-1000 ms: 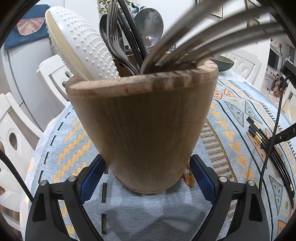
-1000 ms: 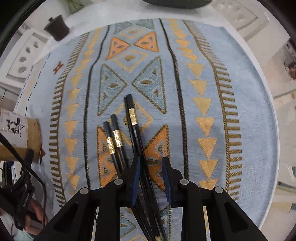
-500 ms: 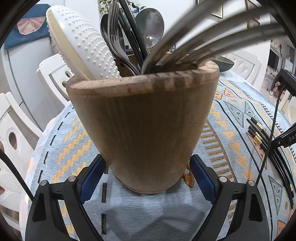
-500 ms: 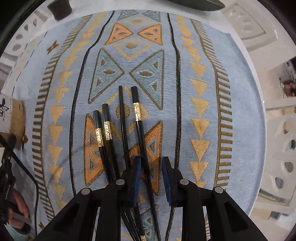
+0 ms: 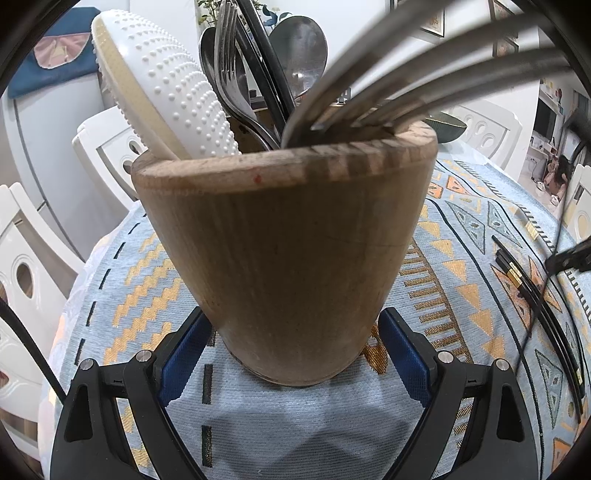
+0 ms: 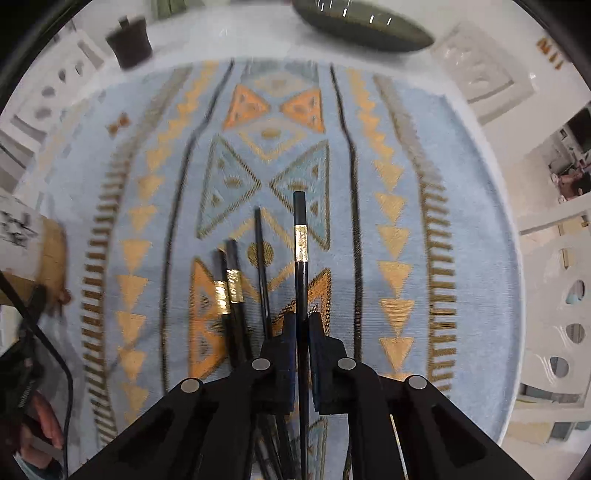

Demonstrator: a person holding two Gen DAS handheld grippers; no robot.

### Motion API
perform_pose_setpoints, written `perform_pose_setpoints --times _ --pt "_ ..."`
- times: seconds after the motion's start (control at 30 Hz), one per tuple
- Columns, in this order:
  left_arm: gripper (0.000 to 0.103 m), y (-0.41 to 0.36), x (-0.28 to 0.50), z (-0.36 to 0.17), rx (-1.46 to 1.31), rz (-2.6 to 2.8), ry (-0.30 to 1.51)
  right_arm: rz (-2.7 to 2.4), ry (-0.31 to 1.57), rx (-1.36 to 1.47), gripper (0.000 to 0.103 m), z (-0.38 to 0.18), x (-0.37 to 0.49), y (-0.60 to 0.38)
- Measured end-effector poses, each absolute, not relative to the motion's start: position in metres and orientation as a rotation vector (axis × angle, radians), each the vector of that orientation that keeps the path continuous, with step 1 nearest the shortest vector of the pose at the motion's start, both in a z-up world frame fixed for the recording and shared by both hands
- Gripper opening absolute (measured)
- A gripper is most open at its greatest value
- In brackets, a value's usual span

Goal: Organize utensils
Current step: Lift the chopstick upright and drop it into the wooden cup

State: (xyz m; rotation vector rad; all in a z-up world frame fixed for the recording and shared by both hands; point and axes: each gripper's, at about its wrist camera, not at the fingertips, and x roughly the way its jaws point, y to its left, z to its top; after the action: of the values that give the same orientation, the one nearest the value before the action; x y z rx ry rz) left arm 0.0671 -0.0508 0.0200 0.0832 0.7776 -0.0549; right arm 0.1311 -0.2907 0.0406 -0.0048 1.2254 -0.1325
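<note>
A wooden utensil holder [image 5: 288,251] stands on the patterned tablecloth, filled with forks [image 5: 406,81], spoons [image 5: 299,40] and a white dotted paddle [image 5: 166,81]. My left gripper [image 5: 295,354] is open, its blue pads on either side of the holder's base. My right gripper [image 6: 302,328] is shut on one black chopstick with a gold band [image 6: 301,243], which points away from me. Three more black chopsticks [image 6: 236,295] lie on the cloth just left of it. They also show in the left wrist view [image 5: 517,280].
The blue and orange tablecloth [image 6: 399,206] covers a round table. A dark bowl [image 6: 362,26] and a small dark cup [image 6: 129,40] stand at the far edge. White chairs [image 5: 33,258] surround the table. The holder shows at the left edge of the right wrist view [image 6: 33,243].
My right gripper has closed on one chopstick and lifted it off the cloth, apart from the others. The left gripper and the holder have not moved.
</note>
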Motion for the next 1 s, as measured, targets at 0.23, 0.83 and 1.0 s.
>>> perform_pose_setpoints --times 0.23,0.83,1.0 --pt "0.091 -0.051 0.067 0.02 0.082 -0.055 0.778 -0.15 1.024 0.047 0.005 0.117 0.078 -0.286" --pt "0.091 -0.05 0.067 0.02 0.081 -0.055 0.777 0.147 0.419 0.248 0.005 0.291 0.028 -0.223" --pt "0.091 -0.05 0.067 0.02 0.081 -0.056 0.777 0.233 0.302 0.254 0.005 0.313 0.042 -0.176"
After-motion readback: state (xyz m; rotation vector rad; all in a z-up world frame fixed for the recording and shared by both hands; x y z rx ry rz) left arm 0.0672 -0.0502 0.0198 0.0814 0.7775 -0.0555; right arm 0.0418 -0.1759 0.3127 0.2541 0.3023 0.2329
